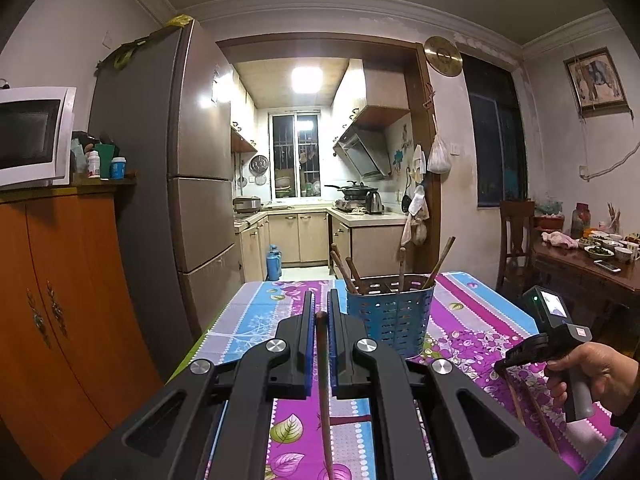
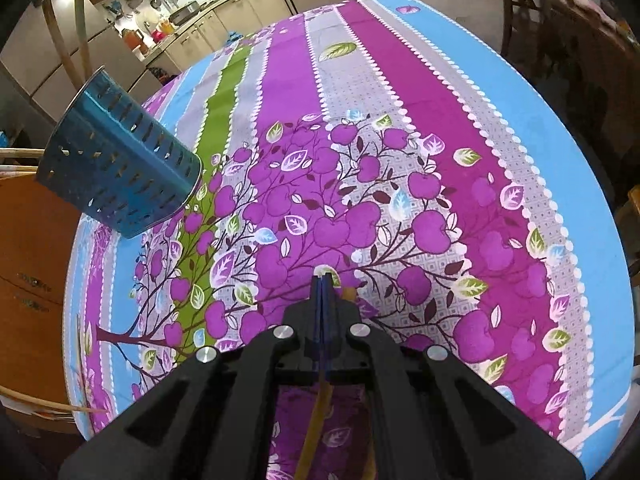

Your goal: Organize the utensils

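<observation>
A blue perforated utensil holder (image 1: 390, 312) stands on the floral tablecloth (image 1: 472, 320) and holds several wooden chopsticks (image 1: 439, 260). My left gripper (image 1: 321, 300) is shut on a dark brown chopstick (image 1: 323, 380), held above the table just left of the holder. My right gripper (image 2: 325, 280) is shut on a yellowish chopstick (image 2: 316, 420), low over the cloth; the holder (image 2: 120, 168) is far to its left. The right gripper (image 1: 520, 354) also shows in the left wrist view, with two chopsticks (image 1: 536, 416) hanging below it.
The table edge (image 2: 600, 208) curves along the right. An orange cabinet (image 1: 60, 300) and a grey fridge (image 1: 160, 160) stand left of the table. A dining table with dishes (image 1: 592, 256) and a chair (image 1: 516, 236) are at the right.
</observation>
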Action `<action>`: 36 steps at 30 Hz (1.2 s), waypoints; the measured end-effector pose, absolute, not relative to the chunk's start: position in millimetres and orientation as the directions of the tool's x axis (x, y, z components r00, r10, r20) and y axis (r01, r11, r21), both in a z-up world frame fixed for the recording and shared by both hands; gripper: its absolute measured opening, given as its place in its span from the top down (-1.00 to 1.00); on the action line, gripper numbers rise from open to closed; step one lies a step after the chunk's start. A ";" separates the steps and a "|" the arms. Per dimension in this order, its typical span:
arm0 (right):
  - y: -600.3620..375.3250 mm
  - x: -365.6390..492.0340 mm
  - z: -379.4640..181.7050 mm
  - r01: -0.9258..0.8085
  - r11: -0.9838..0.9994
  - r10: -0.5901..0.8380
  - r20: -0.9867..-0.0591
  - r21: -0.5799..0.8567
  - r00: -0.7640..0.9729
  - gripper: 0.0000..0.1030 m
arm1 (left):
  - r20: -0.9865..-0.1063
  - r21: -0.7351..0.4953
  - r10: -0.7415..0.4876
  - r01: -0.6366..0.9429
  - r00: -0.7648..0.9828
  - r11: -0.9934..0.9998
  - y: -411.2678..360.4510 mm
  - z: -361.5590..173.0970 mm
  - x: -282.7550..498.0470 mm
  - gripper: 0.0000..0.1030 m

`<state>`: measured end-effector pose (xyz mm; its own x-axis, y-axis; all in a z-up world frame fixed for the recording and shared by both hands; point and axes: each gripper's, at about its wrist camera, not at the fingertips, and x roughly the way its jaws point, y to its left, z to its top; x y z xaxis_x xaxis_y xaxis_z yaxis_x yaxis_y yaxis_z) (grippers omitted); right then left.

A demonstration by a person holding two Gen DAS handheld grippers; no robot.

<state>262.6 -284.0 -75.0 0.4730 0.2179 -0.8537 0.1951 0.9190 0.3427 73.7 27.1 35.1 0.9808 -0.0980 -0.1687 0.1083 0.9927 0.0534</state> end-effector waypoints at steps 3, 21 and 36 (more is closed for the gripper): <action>-282.8 259.5 -58.8 0.166 0.920 0.225 -0.824 0.356 0.521 1.00 | -0.166 0.058 -0.093 0.104 0.982 0.993 27.5 36.0 74.1 0.86; -292.0 239.3 -62.9 0.216 0.934 0.166 -0.880 0.285 0.445 0.68 | -0.169 0.077 -0.093 0.108 0.981 0.991 22.6 30.8 75.9 0.86; -281.4 228.5 -23.8 0.153 0.925 0.184 -0.759 0.349 0.625 0.90 | -0.171 0.072 -0.101 0.114 0.980 0.991 21.9 32.8 75.2 0.86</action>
